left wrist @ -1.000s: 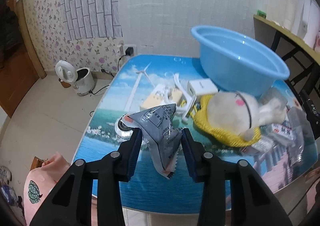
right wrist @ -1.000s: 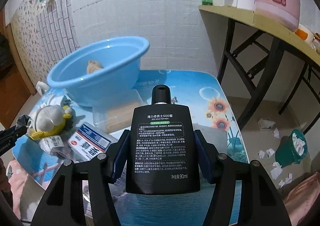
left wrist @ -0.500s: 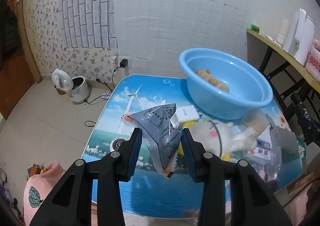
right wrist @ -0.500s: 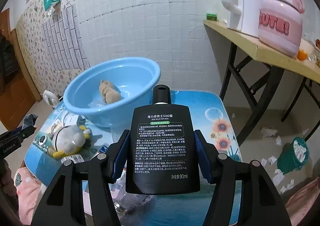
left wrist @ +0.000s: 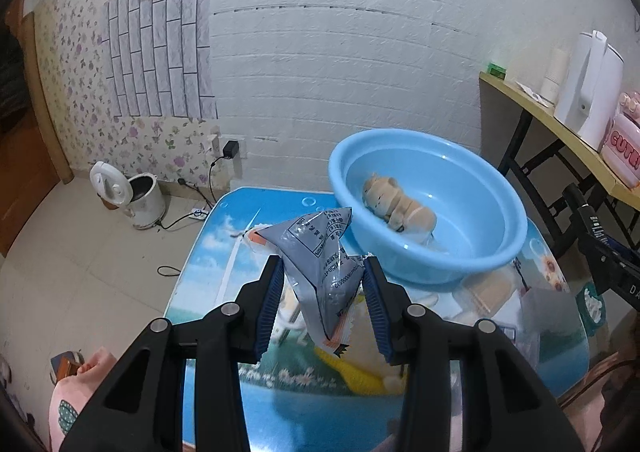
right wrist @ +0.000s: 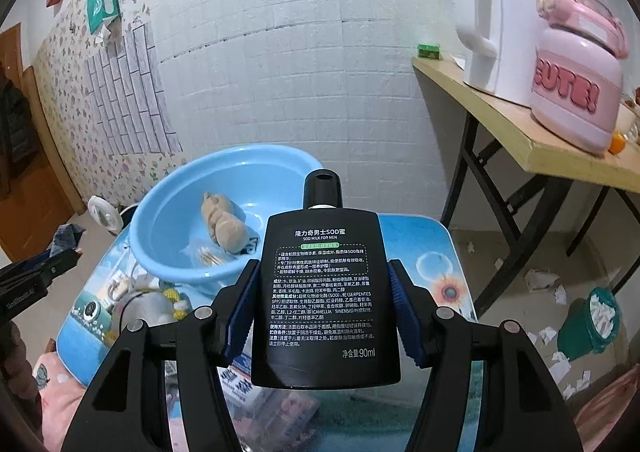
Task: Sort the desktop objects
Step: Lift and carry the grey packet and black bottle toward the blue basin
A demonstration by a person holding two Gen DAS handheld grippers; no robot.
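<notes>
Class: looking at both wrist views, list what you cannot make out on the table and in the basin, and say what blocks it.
- Left wrist view: the yellow plush is mostly hidden behind the grey packet and the left tongs.
- Right wrist view: the boxes near the table edge are covered by the black bottle.
- Basin: the small clear packet beside the toy is too small to identify.

yellow toy (left wrist: 360, 380): mostly hidden behind packet (left wrist: 324, 272)
boxes (right wrist: 240, 384): behind bottle (right wrist: 326, 292), print unreadable
bin (right wrist: 592, 326): contents unclear

Plush toy (left wrist: 398, 207) in basin (left wrist: 500, 248)
</notes>
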